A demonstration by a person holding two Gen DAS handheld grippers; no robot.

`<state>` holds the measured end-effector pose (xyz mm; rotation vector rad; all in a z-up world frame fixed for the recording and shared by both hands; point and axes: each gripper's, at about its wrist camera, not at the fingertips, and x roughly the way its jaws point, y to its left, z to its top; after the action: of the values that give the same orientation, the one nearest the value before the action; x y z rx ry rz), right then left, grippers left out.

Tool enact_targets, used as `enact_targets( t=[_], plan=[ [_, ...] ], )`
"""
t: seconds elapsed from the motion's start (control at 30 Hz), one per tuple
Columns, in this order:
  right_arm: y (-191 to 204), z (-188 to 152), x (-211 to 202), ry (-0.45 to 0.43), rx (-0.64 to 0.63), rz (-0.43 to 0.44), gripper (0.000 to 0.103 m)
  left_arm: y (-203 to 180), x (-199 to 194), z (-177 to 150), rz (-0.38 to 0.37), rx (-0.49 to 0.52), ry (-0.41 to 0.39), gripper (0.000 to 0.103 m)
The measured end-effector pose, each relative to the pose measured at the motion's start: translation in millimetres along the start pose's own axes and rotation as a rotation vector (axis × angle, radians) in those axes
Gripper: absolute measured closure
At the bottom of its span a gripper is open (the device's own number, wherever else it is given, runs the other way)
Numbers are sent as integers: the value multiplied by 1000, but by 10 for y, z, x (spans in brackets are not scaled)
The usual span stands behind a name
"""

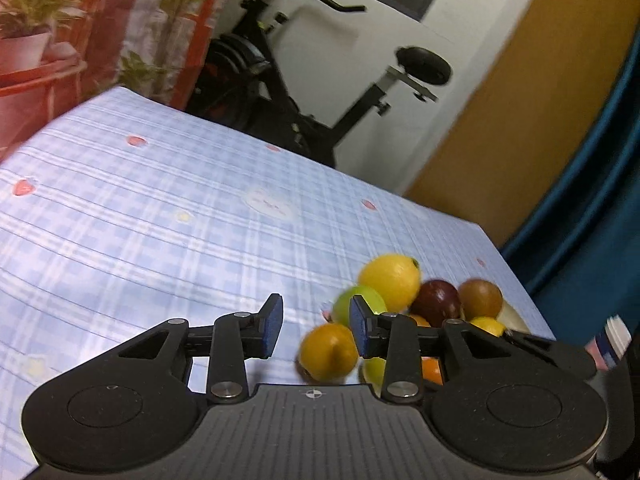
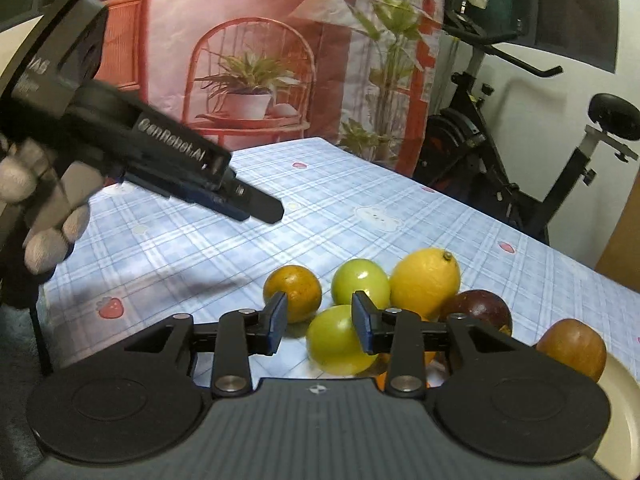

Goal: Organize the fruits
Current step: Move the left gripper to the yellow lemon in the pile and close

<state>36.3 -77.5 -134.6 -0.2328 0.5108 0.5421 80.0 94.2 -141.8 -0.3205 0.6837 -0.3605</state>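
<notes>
A heap of fruit lies on the blue checked tablecloth (image 2: 200, 248). In the right wrist view I see an orange fruit (image 2: 294, 290), two green fruits (image 2: 360, 284) (image 2: 336, 346), a lemon (image 2: 426, 280), a dark purple fruit (image 2: 478, 312) and a brown fruit (image 2: 572, 346) at the rim of a cream plate (image 2: 616, 396). My right gripper (image 2: 320, 324) is open just above the nearer green fruit, its pads not pressing it. My left gripper (image 1: 316, 328) is open too, with an orange fruit (image 1: 328, 354) just beyond its right finger. The lemon (image 1: 390, 280) and the heap lie to its right.
A gloved hand (image 2: 40, 208) holds the left gripper (image 2: 260, 208) above the table's left part. An exercise bike (image 2: 500, 152) stands behind the far table edge, beside a printed backdrop (image 2: 248, 60). A blue curtain (image 1: 592, 220) and a wooden panel (image 1: 520, 100) lie to the right.
</notes>
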Motion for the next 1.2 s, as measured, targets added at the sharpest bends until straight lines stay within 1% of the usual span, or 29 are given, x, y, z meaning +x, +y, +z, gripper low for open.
enact_targets(
  t=[0.1,0.2,0.4,0.53,0.63,0.77,0.9,0.97,1.0,1.03,1.07,1.2],
  plan=[
    [-20,-36,33,17,36,-21,64,-38,83,-80,-18,12,28,64],
    [-54,-84,-29,17,73,-43,64,-55,122,-121,-35,24,38,64],
    [-190,-86,-160,4,116,-102,64,-80,69,-44,-51,34,-4,64],
    [-347,-16,-193,-12,135,-150,63,-128,42,91,-60,38,-26,64],
    [-470,11,-205,-4,125,-177,63,-236,42,187,-54,75,-41,64],
    [-644,81,-268,3,127,-187,63,-449,71,390,-56,135,-52,64],
    [-880,174,-428,-21,148,-190,63,-673,71,665,-61,193,-79,64],
    [-1051,248,-520,-39,172,-190,63,-754,85,803,-72,215,-79,64],
    [-1133,288,-561,-49,178,-190,63,-798,104,870,-78,231,-74,64],
    [-1202,326,-592,-55,185,-184,60,-827,137,922,-82,248,-64,64],
    [-1260,347,-610,-57,191,-174,58,-851,186,961,-83,268,-45,64],
    [-1376,414,-575,-35,160,-136,57,-822,396,966,-65,321,58,64]
  ],
)
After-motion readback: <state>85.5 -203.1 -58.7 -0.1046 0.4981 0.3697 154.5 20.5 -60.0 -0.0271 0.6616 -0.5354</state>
